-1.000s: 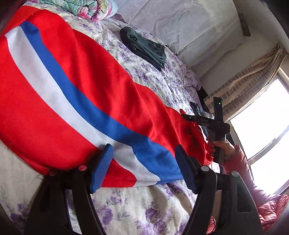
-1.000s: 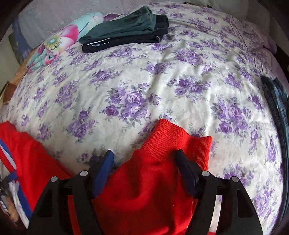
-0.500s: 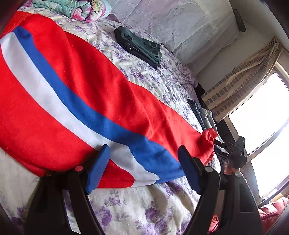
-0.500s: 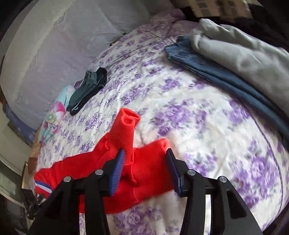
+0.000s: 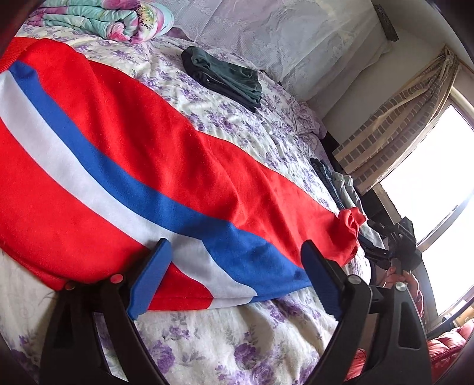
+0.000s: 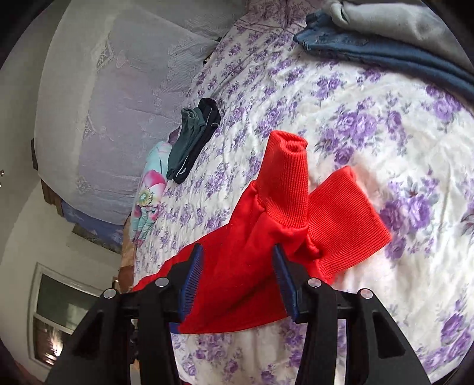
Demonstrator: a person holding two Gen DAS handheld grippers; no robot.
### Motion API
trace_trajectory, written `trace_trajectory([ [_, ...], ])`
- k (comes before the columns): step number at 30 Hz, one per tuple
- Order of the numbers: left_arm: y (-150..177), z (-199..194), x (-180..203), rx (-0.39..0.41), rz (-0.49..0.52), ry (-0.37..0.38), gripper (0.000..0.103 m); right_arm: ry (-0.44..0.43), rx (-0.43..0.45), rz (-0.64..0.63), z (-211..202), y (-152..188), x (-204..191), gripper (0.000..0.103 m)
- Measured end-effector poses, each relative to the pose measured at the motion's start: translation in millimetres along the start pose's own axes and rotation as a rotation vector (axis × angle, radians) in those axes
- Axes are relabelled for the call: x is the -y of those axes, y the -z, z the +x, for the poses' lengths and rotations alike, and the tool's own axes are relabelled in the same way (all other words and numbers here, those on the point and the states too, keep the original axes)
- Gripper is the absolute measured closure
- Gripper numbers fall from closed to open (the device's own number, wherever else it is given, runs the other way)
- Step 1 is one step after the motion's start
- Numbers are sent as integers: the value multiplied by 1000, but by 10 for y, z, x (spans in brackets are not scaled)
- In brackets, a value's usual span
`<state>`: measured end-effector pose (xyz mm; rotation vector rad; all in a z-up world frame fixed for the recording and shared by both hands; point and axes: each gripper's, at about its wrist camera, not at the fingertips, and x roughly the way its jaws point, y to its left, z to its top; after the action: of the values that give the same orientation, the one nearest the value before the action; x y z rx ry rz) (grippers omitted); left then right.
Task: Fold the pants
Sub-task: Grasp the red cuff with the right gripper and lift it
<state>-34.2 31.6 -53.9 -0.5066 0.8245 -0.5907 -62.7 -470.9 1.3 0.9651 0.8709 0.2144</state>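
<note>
Red pants (image 5: 148, 142) with a white and a blue side stripe lie stretched across the flowered bed sheet (image 5: 207, 340). My left gripper (image 5: 235, 245) hovers at their near edge; its jaws are opening wide, and the striped fabric lies between the pads without being pressed. At the far end my right gripper (image 5: 394, 237), held by a person's hand (image 5: 397, 275), grips the bunched leg ends. In the right wrist view the right gripper (image 6: 237, 248) is shut on the red pants (image 6: 237, 281) just behind the two ribbed cuffs (image 6: 288, 174), one of which sticks up.
Folded dark green clothes (image 5: 225, 77) lie near the white lace pillows (image 5: 281, 35). A rolled floral quilt (image 5: 112, 20) is at the bed's head corner. Jeans and a grey garment (image 6: 385, 50) lie by the bed's window side. A bright window (image 5: 429, 177) is on the right.
My right gripper closed on the leg ends, rolled over and drew them away to the right, stretching the pants. My left jaws have spread wider; that hand stayed in place.
</note>
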Motion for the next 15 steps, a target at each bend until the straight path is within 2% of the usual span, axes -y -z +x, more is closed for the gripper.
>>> trace_trajectory([
  [4, 24, -22, -1, 13, 16, 1, 16, 14, -66, 44, 200, -22, 60, 53],
  [6, 36, -23, 16, 18, 27, -2, 16, 14, -86, 75, 275, -40, 159, 71],
  [7, 37, -20, 22, 18, 32, -4, 16, 20, -82, 86, 276, -32, 203, 87],
  [8, 41, -22, 22, 19, 35, -5, 16, 5, -74, 94, 268, -18, 238, 95],
  [11, 44, -24, 29, 18, 37, -3, 15, -8, -27, 46, 162, 54, 168, 98],
  [15, 44, -25, 39, 12, 42, -4, 14, -66, 62, -57, -178, 92, -142, 99],
])
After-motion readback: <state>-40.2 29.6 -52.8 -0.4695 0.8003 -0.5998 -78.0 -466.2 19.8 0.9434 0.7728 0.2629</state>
